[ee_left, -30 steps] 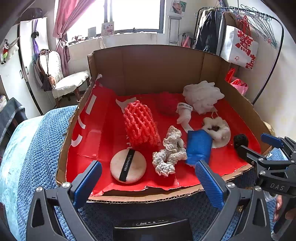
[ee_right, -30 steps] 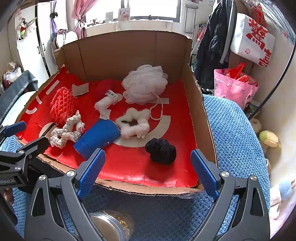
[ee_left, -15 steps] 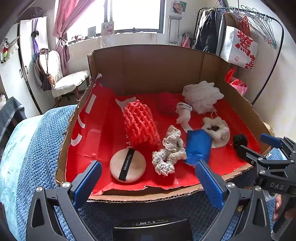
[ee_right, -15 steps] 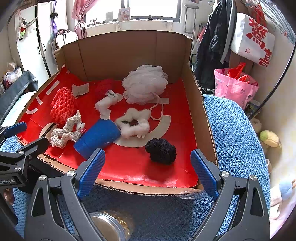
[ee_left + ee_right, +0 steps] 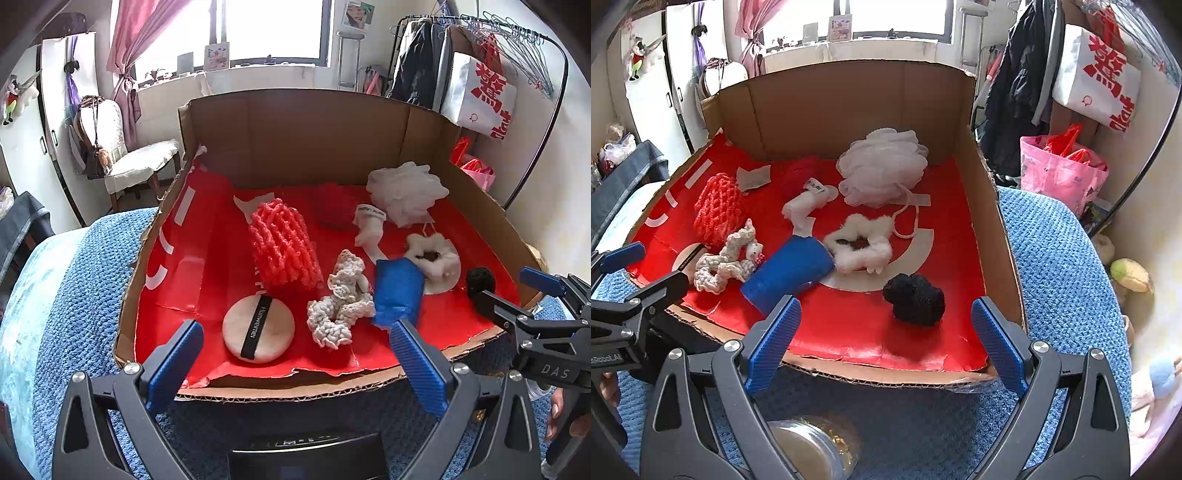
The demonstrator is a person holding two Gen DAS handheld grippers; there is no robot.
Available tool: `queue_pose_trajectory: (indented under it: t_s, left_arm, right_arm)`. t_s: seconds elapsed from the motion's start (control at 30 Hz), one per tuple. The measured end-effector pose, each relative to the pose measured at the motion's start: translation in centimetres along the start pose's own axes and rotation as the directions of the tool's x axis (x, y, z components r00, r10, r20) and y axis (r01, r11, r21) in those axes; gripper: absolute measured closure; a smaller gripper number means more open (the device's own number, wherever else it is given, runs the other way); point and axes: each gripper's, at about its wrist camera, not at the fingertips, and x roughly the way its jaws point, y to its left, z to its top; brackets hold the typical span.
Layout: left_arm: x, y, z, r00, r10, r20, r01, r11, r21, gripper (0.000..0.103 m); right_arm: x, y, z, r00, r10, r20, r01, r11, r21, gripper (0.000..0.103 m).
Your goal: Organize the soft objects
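Both wide-open, empty: right gripper (image 5: pixel 882 336) faces the black pom-pom (image 5: pixel 914 299) near the box's (image 5: pixel 991 206) front-right corner, probably nearest.

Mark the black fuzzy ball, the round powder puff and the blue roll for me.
black fuzzy ball (image 5: pixel 915 304), right wrist view, centre of its top.
round beige powder puff (image 5: pixel 258 329), left wrist view, on its black band.
blue roll (image 5: pixel 790 271), right wrist view, middle of its side.

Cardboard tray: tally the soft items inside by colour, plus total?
Red: 2, net sleeve, dark red puff
White/cream: 5, mesh pouf, rolled cloth, fluffy scrunchie, crochet piece, powder puff
Blue: 1, roll
Black: 1, pom
Total: 9
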Motion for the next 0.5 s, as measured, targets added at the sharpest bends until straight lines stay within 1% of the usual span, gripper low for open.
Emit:
queue_pose_trajectory:
  t_s: [0.13, 0.27, 0.5]
  left_arm:
    - [-0.6, -0.1, -0.2, 1.0, -0.002, 0.004, 0.002, 1.0, -0.004, 0.0]
    - [-2.3, -0.3, -0.5, 1.0, 0.004, 0.026, -0.004, 1.0, 0.001, 0.0]
    - [-7.7, -0.7, -1.9, 0.995, 0.004, 0.097, -0.004, 1.0, -0.001, 0.0]
  right_arm:
    - [-0.5, 0.1, 0.0, 1.0, 0.003, 0.004, -0.003, 1.0, -0.001, 0.008]
    - [-1.9, 0.3, -0.2, 1.0, 0.005, 0.023, -0.004, 1.0, -0.007, 0.008]
    - [-6.8, 1.0, -1.3, 0.996, 0.018, 0.09, -0.016, 1.0, -0.027, 0.008]
